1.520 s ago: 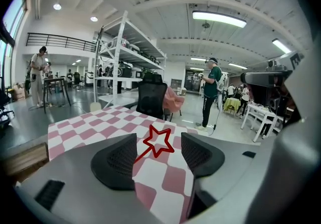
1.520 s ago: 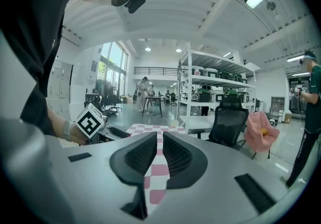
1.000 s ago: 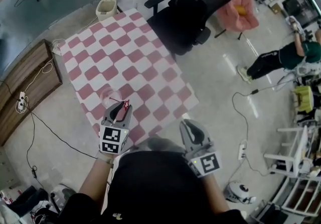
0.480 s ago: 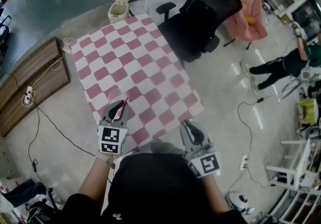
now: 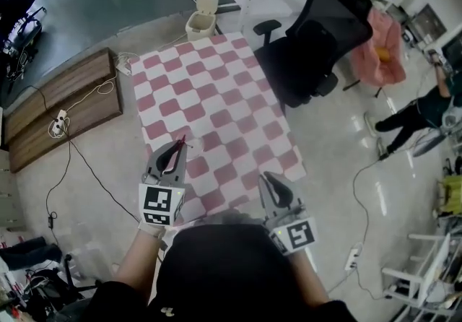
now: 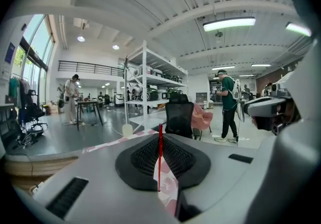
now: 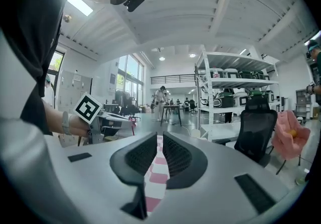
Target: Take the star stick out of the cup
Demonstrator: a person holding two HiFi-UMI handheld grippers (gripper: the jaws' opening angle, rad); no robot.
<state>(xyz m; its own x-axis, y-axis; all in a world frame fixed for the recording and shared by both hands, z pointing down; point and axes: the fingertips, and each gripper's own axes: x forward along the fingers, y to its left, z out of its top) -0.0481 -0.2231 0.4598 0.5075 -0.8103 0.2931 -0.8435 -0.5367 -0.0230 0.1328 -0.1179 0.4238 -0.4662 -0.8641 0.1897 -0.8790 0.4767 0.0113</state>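
The star stick [image 6: 160,157] is a thin red rod standing upright between the pads of my left gripper [image 6: 160,140], which is shut on it. In the head view that left gripper [image 5: 177,146] hovers over the near left edge of the pink-and-white checkered table [image 5: 216,97], and the stick's red tip [image 5: 181,141] pokes out past its jaws. I cannot make out the cup in any view. My right gripper [image 5: 267,177] is held over the table's near edge, its jaws nearly together with nothing between them. Only tablecloth shows through the slit between the right gripper's [image 7: 159,140] pads.
A black office chair [image 5: 325,46] stands at the table's right, with a pink seat [image 5: 382,50] beyond it. A small white bin [image 5: 202,14] sits at the far end. Wooden boards [image 5: 58,111] and cables lie on the floor to the left. A person [image 5: 426,107] is at the far right.
The left jaws have closed on the red stick. The clear cup seen by the left gripper's tips a second ago no longer shows. The head view has swung, so the table sits further right.
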